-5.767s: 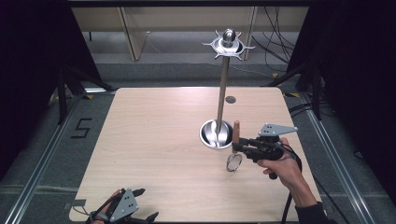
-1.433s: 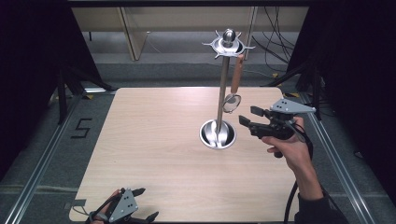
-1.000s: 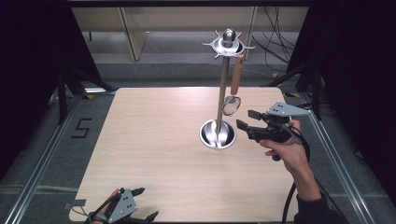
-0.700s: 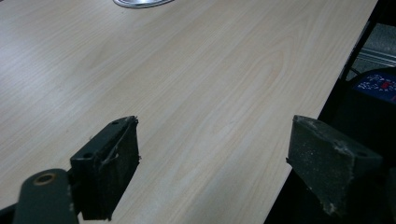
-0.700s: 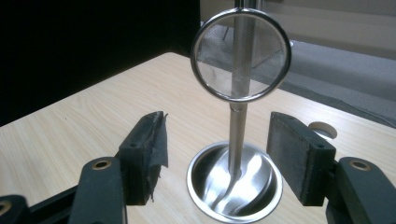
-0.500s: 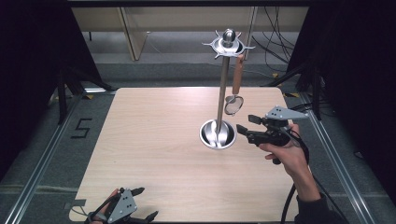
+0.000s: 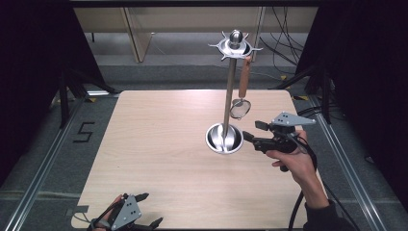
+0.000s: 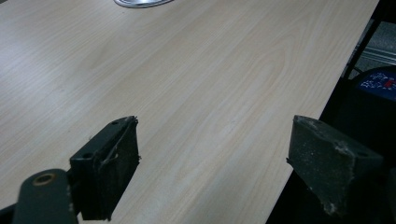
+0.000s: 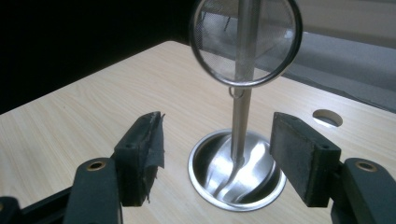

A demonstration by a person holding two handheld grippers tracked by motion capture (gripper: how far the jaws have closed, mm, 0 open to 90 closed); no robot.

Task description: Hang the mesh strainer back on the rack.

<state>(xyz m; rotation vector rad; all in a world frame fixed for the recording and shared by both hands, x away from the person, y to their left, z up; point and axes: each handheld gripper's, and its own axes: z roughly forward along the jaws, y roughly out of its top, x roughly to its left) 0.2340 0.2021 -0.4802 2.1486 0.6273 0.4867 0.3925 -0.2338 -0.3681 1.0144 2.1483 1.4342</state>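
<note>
Since the earlier frame my right gripper (image 7: 251, 131) released the strainer (image 7: 240, 108); it now hangs on the rack (image 7: 230, 86). Jaws just opened, empty. I retreat straight, avoiding the mesh.

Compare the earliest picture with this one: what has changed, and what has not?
The strainer, then held low by the right gripper, now hangs from the stand. The gripper has let go, its jaws just opening, empty, beside the base. The left gripper stayed put.
</note>
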